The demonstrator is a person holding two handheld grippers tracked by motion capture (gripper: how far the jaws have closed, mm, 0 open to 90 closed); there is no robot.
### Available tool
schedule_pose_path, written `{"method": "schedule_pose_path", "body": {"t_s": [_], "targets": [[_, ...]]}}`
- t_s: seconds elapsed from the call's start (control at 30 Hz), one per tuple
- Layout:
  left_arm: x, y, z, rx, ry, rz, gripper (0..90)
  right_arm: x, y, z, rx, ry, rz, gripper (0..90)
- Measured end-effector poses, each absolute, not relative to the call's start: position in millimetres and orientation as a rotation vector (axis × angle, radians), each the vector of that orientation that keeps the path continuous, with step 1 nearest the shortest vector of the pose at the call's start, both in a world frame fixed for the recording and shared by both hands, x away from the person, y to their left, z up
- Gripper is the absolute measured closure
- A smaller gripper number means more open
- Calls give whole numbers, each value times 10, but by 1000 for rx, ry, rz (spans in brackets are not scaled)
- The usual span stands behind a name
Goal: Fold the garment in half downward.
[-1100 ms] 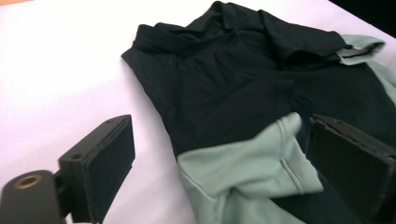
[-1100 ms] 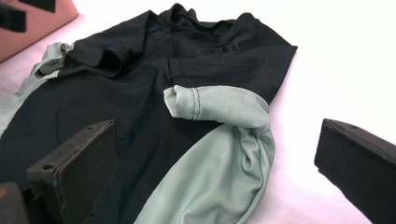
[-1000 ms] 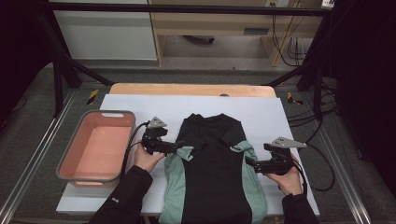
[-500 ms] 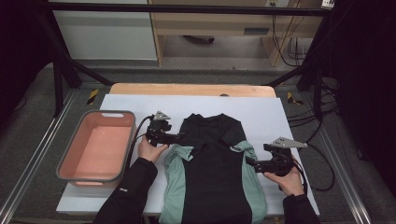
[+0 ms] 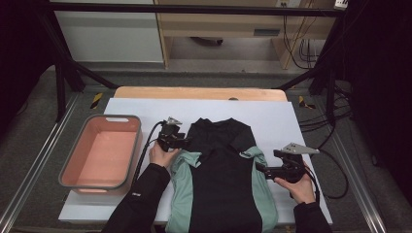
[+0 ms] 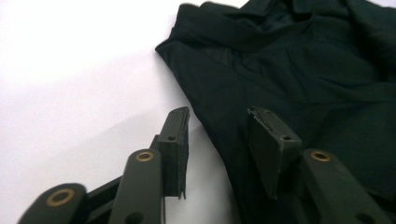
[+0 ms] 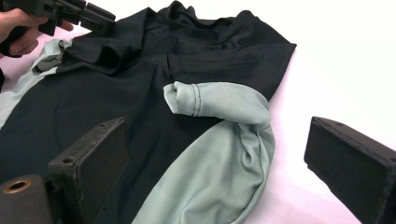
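High view: black shirt (image 5: 221,170) with pale green sleeves flat on the white worktop (image 5: 136,109), collar away from the person, pink tub (image 5: 115,118) well to its left. Left gripper (image 5: 187,141) down at the shirt's left shoulder; right gripper (image 5: 260,169) level beside the folded-in right sleeve (image 7: 224,140).

Left gripper view: fingers (image 6: 175,135) just closing but not yet pinched, straddling the shirt's edge, one over bare worktop, the other over black cloth. Looks like a grab at the shoulder for a fold.

- Slide the outer finger under the hem before clenching; otherwise likely to skate over the top layer.
- Take both layers, front and back, so the fold comes across as one.
- Bite close to the shoulder seam, not the bunched collar.

Right gripper view: fingers (image 7: 98,158) released and wide, just eased in a little, nothing gripped, green sleeve lying ahead between them. Best kept low and ready to pin or lift the sleeve side, so the shirt does not drag across the worktop.
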State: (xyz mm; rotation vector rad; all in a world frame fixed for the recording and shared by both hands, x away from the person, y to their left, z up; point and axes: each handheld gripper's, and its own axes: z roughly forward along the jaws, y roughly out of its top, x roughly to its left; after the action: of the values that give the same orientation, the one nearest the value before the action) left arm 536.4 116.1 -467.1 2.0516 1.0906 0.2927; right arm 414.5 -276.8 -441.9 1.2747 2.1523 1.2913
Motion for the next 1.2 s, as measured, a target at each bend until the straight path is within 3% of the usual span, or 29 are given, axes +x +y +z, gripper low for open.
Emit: {"method": "schedule_pose_path", "body": {"t_s": [0.5, 1.0, 1.2], "targets": [[5360, 1087, -4735, 2071, 1107, 259, 842, 4207, -2791, -4430, 1299, 2124, 1272, 163], [5368, 1089, -4756, 2077, 1092, 243, 853, 4739, -2723, -4400, 1314, 2139, 1183, 228], [5365, 1081, -4759, 2081, 1083, 251, 854, 5000, -2721, -4464, 1339, 2156, 1101, 298]]}}
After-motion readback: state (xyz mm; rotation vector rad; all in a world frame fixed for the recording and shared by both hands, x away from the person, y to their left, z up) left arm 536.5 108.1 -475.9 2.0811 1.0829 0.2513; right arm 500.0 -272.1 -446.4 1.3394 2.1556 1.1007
